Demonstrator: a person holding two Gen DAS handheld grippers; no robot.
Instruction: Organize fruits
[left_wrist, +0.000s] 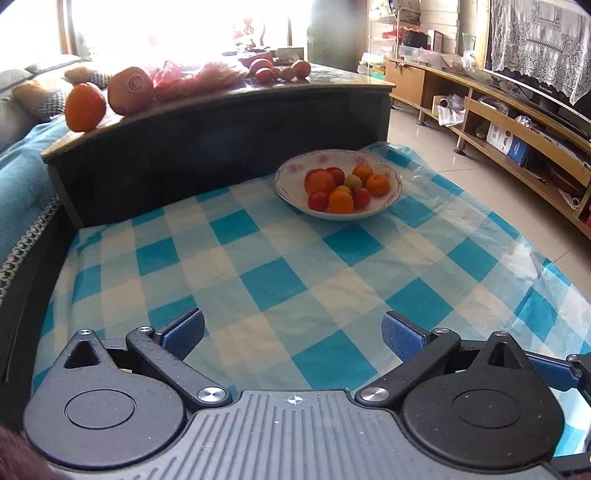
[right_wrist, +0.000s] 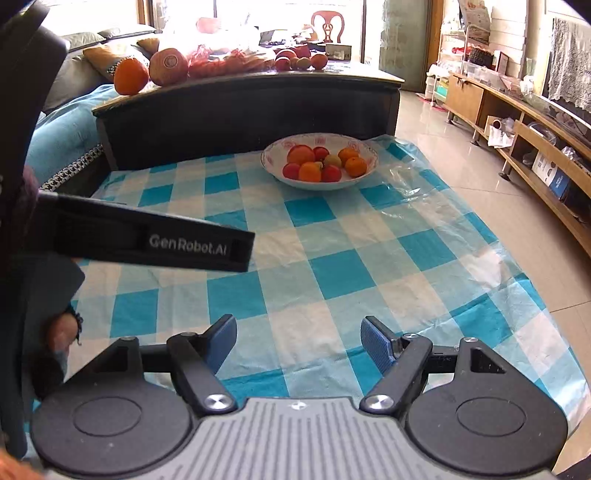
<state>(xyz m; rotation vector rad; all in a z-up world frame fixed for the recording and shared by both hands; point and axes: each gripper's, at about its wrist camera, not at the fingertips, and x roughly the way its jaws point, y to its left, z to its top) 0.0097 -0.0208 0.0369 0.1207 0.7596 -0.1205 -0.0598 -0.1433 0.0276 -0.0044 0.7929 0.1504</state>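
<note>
Fruit bowl (left_wrist: 338, 184) at 12 o'clock on checked cloth (left_wrist: 258, 266), loaded; orange (left_wrist: 85, 107) at 10 o'clock on cabinet, outstanding; left gripper (left_wrist: 291, 332) and right gripper (right_wrist: 299, 341) spread wide, empty

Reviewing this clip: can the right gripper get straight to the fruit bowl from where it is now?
Probably yes. The right gripper is open and holds nothing, and only bare checked tablecloth lies between it and the bowl. The black strap sits off to the left, apparently clear of that path.
</note>
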